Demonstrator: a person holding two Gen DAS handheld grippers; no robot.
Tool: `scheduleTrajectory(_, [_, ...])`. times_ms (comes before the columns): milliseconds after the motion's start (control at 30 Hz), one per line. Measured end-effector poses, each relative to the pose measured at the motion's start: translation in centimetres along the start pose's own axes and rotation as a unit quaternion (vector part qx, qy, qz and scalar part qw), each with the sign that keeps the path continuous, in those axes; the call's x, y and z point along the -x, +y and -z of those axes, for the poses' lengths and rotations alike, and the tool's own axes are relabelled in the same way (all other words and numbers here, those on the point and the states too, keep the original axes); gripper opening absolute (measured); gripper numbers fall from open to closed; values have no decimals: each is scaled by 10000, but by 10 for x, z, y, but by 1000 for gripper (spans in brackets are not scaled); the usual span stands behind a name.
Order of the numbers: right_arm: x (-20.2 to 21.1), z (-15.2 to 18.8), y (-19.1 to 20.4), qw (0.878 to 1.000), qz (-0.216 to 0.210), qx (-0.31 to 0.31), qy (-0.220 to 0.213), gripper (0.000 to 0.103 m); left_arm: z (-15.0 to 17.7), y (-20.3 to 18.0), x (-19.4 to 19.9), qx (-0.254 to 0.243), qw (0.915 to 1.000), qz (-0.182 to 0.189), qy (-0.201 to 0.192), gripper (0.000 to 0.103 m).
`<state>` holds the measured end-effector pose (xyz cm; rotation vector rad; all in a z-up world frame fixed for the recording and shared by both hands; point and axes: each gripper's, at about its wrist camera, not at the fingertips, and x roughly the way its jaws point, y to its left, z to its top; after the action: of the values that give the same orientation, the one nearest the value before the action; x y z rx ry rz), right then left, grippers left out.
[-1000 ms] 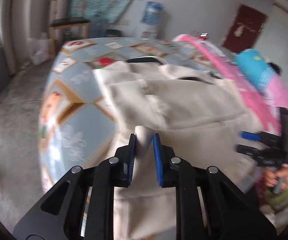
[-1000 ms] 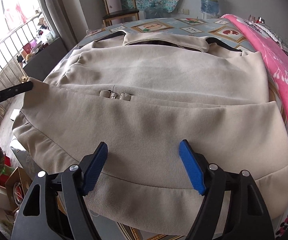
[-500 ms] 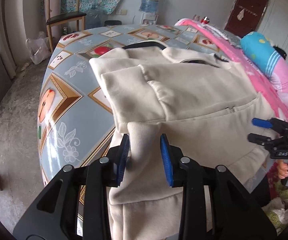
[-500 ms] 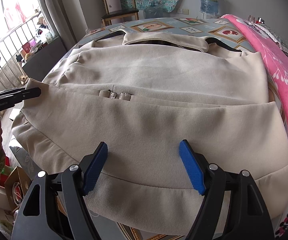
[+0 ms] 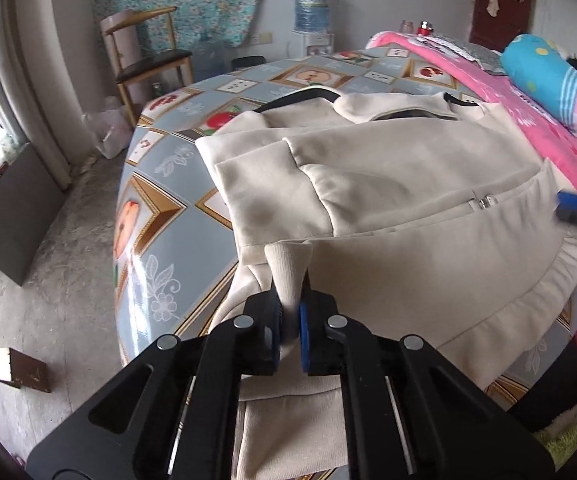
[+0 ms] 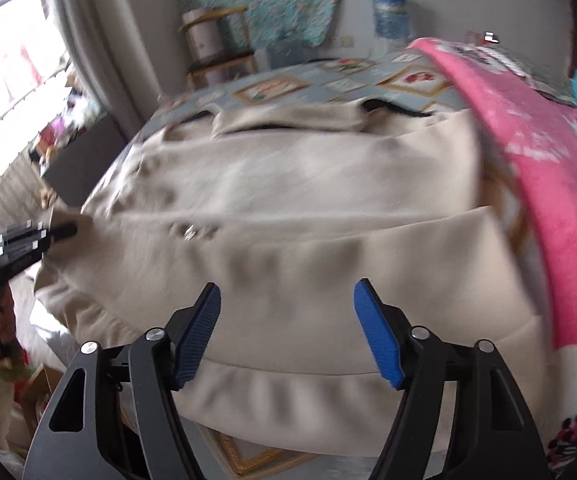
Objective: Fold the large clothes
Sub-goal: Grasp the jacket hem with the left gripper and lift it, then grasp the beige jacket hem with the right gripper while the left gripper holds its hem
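1. Beige, thick knit: the large sweatshirt [image 5: 408,200] lies spread over the desk [image 5: 160,216] with its picture-tile cloth, collar at twelve o'clock, ribbed hem hanging off the near edge at six o'clock.
2. What has just changed: half a second ago the left gripper [image 5: 290,328] stood with its jaws apart around the ribbed cuff [image 5: 286,268]; now they are closing narrow and pinch that cuff between the blue pads, the fabric standing up in a peak. The sleeve end at the garment's seven o'clock is therefore caught.
3. The right gripper [image 6: 288,336] was steady over the hem a moment back; now its view is smeared by movement. Its jaws are wide but closing, with cloth beneath them and nothing pressed between the pads.
4. My reading for the task: the sleeve is ready to be carried inward across the body, toward two o'clock, as an early fold. The body already shows one crosswise lap at the zip pull [image 5: 484,202].
5. A pink blanket [image 5: 528,120] borders the sweatshirt at three o'clock.
6. Writing: none can be read; the blue water bottle [image 5: 308,6] carries a label too small to make out.
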<state>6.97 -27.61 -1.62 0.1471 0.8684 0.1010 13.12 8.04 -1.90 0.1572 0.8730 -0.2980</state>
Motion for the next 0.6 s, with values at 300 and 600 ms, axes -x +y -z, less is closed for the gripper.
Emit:
scheduleTrajectory(300, [-11,-25,-124,9922,-63,-1242,83,52,0,-1,-5,109,9997,-180,135,6])
scheduleTrajectory(600, [-27,-17,-137,9821,-1011,-1490,552,40,-1,-2,-5,57,9996,-211,157,6])
